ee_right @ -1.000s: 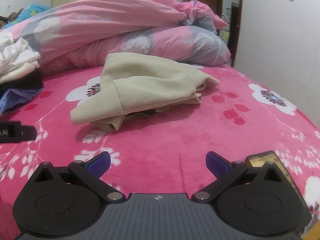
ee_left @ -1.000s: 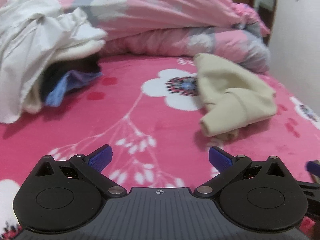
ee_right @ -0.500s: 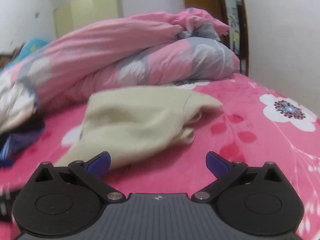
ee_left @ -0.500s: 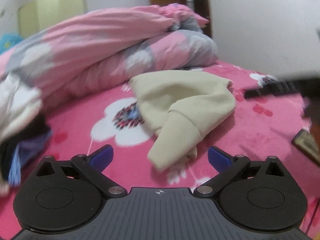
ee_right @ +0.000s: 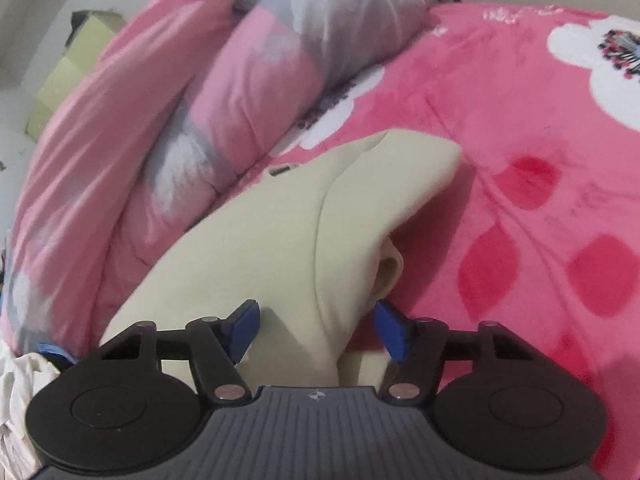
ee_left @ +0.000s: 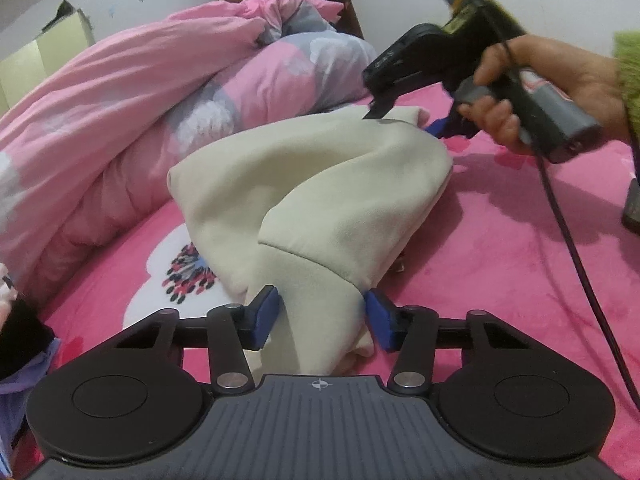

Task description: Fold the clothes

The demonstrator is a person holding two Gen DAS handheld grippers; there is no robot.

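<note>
Left hand-held gripper (ee_left: 320,314) straddles the near sleeve cuff of the cream sweatshirt (ee_left: 320,184), blue pads part-open, not yet pinching; the right hand-held gripper (ee_right: 316,326) likewise brackets its far end. The garment lies bunched on the pink floral bed (ee_left: 500,260), so bite one layer only and lift evenly.

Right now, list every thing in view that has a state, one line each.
Cream garment: crumpled, unfolded, lying on the bed.
Left gripper: open, fingers either side of a garment end.
Right gripper: open, fingers straddling the garment's other end.
Pink duvet: bunched up behind the garment.
Clothes pile: heaped, unfolded.
</note>
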